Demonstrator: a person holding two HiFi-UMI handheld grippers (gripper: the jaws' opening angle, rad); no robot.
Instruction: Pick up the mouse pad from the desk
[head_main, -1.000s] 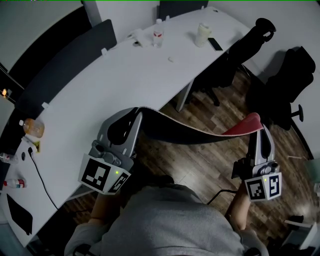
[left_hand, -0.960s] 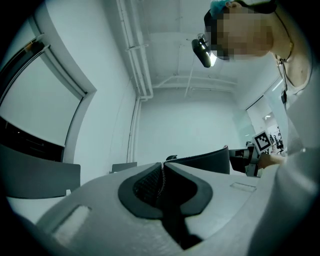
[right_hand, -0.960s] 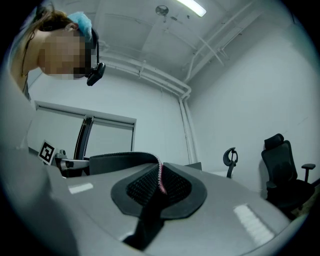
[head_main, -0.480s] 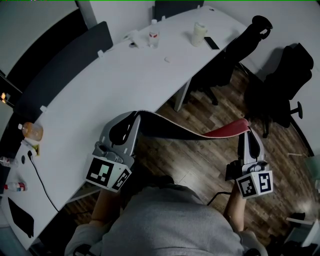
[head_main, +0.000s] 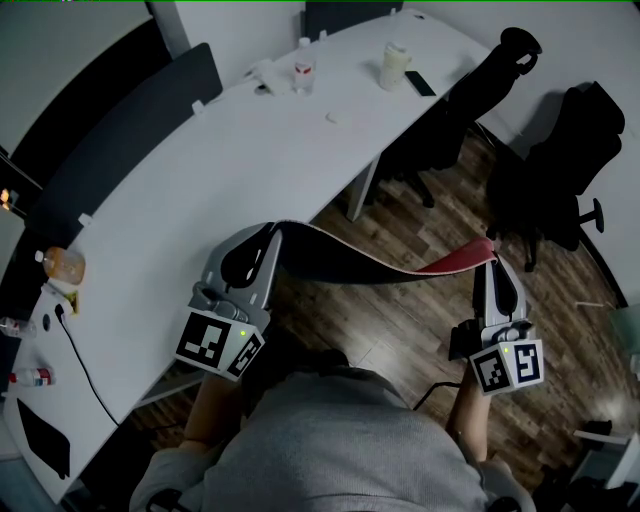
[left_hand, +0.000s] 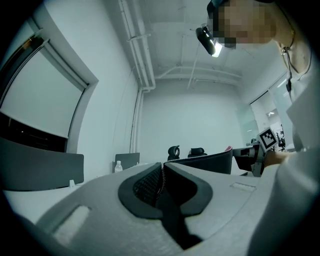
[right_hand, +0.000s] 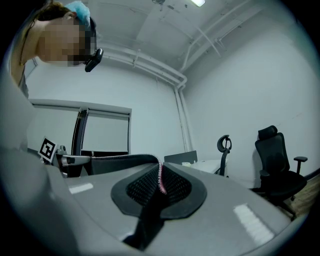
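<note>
The long mouse pad (head_main: 345, 256) hangs mid-frame, off the desk (head_main: 200, 180). Its long axis runs left to right and sags between the left claw (head_main: 272, 232) and right claw (head_main: 492, 260), each pinching one end.

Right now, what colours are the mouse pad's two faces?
Mouse pad: one face black, the other red; clearest in head view.

The mouse pad (head_main: 350, 262) spans between the left gripper (head_main: 272, 232) at its 9 o'clock and the right gripper (head_main: 492, 250) at 3, over the floor (head_main: 420, 330). The desk (head_main: 200, 180) lies at 11 o'clock, with a bottle (head_main: 303, 62) and a cup (head_main: 393, 66) on its far end.
</note>
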